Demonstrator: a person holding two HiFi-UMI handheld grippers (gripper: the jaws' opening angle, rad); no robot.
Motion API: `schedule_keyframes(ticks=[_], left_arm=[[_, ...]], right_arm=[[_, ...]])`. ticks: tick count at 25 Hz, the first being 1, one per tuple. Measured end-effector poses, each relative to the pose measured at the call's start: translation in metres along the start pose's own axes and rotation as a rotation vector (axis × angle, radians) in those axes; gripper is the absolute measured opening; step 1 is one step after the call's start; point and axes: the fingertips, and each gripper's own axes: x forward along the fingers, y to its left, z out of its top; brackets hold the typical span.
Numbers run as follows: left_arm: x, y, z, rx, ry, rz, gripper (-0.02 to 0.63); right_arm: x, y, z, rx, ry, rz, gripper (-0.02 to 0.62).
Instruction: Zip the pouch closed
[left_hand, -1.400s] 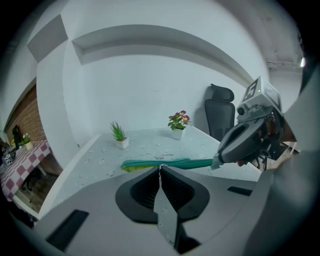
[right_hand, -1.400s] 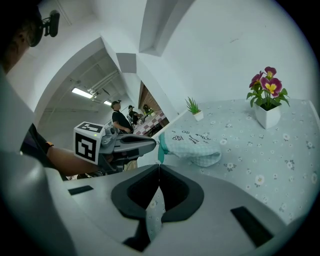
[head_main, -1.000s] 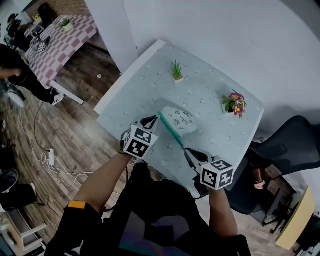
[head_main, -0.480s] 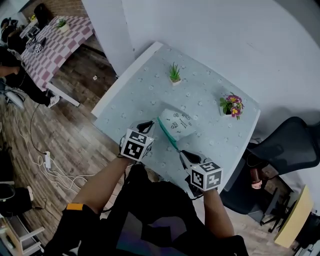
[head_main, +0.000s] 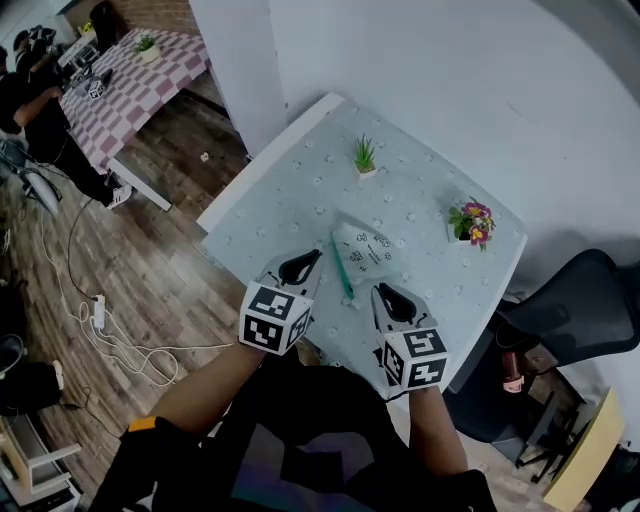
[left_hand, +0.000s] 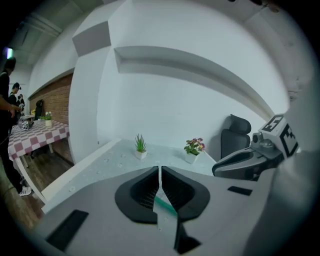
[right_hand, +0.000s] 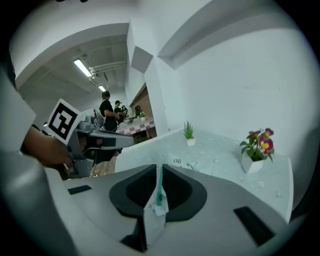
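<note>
The white printed pouch (head_main: 368, 247) lies flat on the pale table (head_main: 300, 170), its green zipper (head_main: 342, 266) along the near-left edge. My left gripper (head_main: 303, 265) hovers just left of the zipper and touches nothing. My right gripper (head_main: 383, 293) hovers right of the zipper's near end, also clear of it. Its jaws have just been opening and nothing is between them. In the left gripper view the jaws (left_hand: 160, 172) stand a narrow slit apart, with the zipper (left_hand: 164, 205) showing below. Through the right gripper's (right_hand: 159, 170) slit I see the zipper (right_hand: 159, 192) and its pull tab.
A small green plant (head_main: 364, 158) and a pot of pink flowers (head_main: 472, 222) stand at the table's far side. A black office chair (head_main: 570, 300) is at the right. A chequered table (head_main: 140, 80), a person (head_main: 40, 110) and floor cables are far left.
Both grippers have let go of the pouch and drawn back and up toward the table's near edge. The pouch now lies free on the table.
</note>
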Motion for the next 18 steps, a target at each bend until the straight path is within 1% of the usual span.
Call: schedule_keyframes(ticks=[3, 8, 11, 14, 18], left_arm=[[-0.021, -0.014, 0.024, 0.001, -0.074, 0.013, 0.021], [-0.055, -0.032, 0.048, -0.004, -0.158, 0.039, 0.021], [-0.07, -0.04, 0.054, -0.005, -0.19, 0.05, 0.021], [-0.081, -0.049, 0.056, 0.012, -0.21, 0.062, 0.018], [-0.091, -0.058, 0.055, 0.033, -0.23, 0.076, 0.017]], right_arm=[[-0.013, 0.004, 0.026, -0.046, -0.081, -0.037, 0.034], [-0.037, 0.016, 0.056, -0.082, -0.186, -0.054, 0.018], [-0.049, 0.023, 0.067, -0.099, -0.226, -0.064, 0.017], [-0.06, 0.029, 0.074, -0.109, -0.26, -0.065, 0.017], [-0.066, 0.04, 0.075, -0.115, -0.28, -0.05, 0.017]])
